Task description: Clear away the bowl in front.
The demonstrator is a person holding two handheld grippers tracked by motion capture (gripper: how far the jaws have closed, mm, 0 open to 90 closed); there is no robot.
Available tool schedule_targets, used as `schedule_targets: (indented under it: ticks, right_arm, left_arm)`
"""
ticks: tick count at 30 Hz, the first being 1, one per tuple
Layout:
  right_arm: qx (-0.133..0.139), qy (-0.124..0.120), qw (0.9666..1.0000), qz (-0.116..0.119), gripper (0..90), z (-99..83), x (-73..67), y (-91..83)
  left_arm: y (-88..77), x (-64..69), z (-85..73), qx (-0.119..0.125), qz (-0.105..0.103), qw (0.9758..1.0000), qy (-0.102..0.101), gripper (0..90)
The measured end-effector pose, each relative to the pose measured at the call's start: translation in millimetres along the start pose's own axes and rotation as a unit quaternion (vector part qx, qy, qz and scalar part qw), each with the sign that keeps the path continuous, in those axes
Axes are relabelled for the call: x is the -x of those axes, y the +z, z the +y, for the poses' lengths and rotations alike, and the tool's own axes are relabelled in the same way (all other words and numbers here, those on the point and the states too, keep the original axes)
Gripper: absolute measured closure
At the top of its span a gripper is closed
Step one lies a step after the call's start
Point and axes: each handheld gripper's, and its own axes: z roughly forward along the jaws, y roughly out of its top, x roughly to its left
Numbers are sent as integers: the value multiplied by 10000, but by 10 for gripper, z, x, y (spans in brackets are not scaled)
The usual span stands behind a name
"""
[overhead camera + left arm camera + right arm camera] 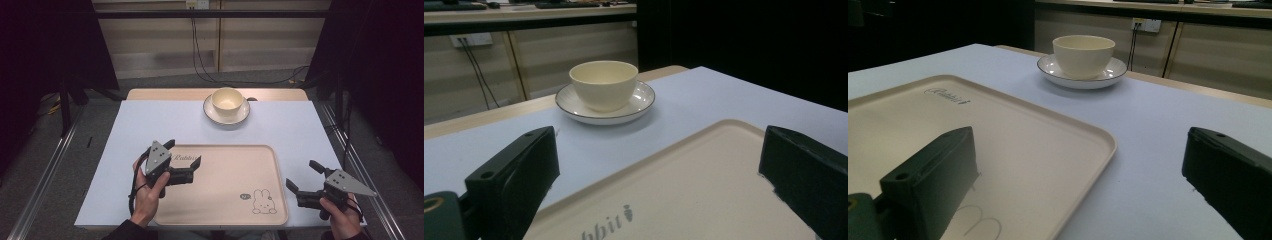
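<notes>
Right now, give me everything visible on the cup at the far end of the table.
The cup is a cream, handleless, bowl-shaped cup with a smooth glazed look, probably ceramic. It stands upright, mouth up, and looks empty inside. It sits centred on a white saucer with a thin dark rim line, and only the saucer touches it. The pair stands at the far middle of the table, beyond the beige tray and apart from it. Both tools are near the tray, well short of the cup.

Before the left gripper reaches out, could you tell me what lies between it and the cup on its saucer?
Just the tray's far rim, then bare table cover, in the high view.
</notes>
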Motion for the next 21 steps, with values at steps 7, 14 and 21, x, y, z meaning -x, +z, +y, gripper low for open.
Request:
schedule_targets:
  ticks: [7, 14, 21]
  right_arm:
    - [-10, 24, 10000, 44, 8, -2, 1, -2]
    - [-2, 44, 10000, 63, 8, -6, 3, 0]
    - [27, 30, 10000, 70, 8, -7, 7, 1]
  left_arm:
    - [264, -7, 81, -104, -132, 9999, 9, 24]
    - [448, -11, 208, -140, -162, 9997, 69, 24]
    - [608, -64, 221, -239, -178, 9996, -5, 32]
